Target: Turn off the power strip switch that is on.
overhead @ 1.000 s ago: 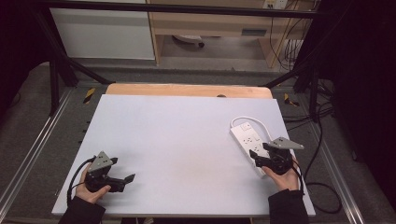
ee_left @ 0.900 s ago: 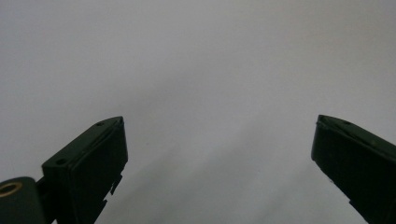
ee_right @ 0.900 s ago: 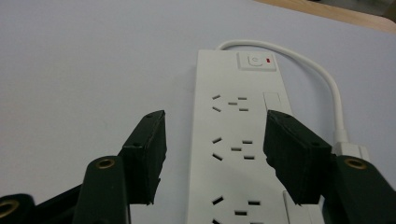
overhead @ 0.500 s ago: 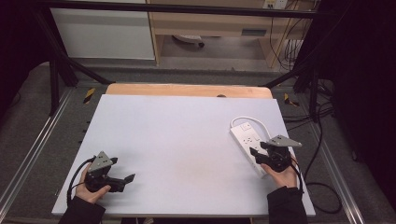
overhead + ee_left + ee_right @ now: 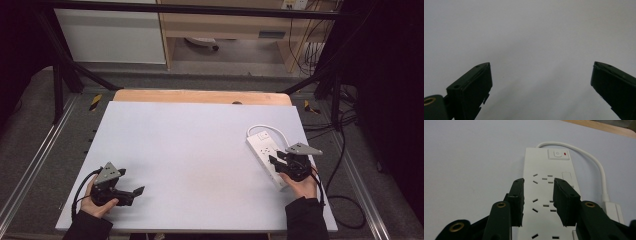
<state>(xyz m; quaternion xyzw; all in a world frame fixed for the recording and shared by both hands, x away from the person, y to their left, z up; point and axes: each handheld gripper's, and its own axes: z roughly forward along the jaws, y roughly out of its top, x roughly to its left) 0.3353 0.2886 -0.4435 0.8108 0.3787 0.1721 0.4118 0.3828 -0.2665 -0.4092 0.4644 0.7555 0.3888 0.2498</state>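
Where the power strip (image 5: pixel 550 195) runs under it, right claw (image 5: pixel 537 192) gapes narrowly; left claw (image 5: pixel 541 82) wide.

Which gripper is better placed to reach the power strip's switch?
Right, probably. The right gripper hangs directly over the power strip, jaws apart, pointing along it toward the switch. The left gripper sits open at the table's near left corner, over bare surface.

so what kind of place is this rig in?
Probably a lab or workshop data-capture station: a white table inside a black metal frame, loose cables on the floor, and a power strip as the only prop.
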